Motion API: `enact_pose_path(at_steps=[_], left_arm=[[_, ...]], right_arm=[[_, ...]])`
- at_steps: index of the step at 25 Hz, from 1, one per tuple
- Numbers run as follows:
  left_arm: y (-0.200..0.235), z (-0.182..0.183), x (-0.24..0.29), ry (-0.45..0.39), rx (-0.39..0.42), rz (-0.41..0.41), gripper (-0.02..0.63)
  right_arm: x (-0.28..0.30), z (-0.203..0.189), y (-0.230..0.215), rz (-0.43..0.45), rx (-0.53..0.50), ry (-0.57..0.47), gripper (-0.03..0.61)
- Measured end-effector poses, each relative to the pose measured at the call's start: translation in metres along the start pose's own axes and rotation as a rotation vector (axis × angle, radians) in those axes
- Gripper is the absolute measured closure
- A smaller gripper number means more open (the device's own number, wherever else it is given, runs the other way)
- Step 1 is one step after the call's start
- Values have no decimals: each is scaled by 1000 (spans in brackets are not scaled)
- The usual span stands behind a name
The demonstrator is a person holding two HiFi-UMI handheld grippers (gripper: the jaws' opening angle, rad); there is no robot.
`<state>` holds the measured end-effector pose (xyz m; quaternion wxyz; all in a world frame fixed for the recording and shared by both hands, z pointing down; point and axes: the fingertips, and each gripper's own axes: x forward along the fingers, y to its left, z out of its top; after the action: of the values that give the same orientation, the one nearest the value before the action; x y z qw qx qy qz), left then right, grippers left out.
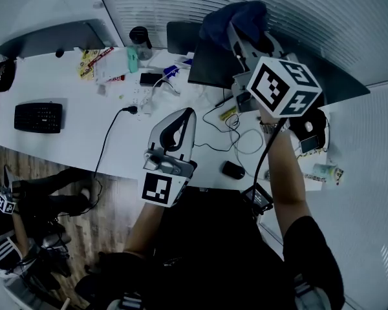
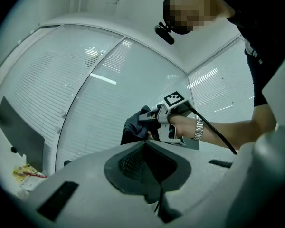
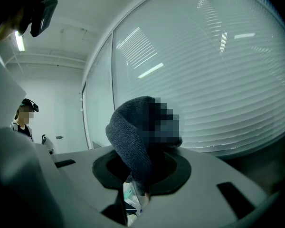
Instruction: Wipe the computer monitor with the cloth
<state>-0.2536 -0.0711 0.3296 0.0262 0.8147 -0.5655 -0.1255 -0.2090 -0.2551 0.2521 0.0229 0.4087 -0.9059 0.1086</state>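
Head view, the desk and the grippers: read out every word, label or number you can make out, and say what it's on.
No text here can be read.
Packets: printed, but too small and blurred.
Keyboard: key legends too small.
Marker cube: black-and-white squares only, no letters.

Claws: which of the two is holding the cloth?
The right claw, raised by the monitor, is shut on the dark cloth. The left claw sits lower over the desk, shut with nothing in it.

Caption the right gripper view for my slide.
Right gripper clamped on a bunched dark cloth, with slatted blinds behind glass beyond it.
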Motion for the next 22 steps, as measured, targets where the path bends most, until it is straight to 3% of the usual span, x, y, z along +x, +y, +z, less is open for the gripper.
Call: enact_pose_path(at_steps=[22], left_arm=[[-54,-4,17,-1,24,5,607]], right_arm=[[-31,6,-43,20,26,14,495]])
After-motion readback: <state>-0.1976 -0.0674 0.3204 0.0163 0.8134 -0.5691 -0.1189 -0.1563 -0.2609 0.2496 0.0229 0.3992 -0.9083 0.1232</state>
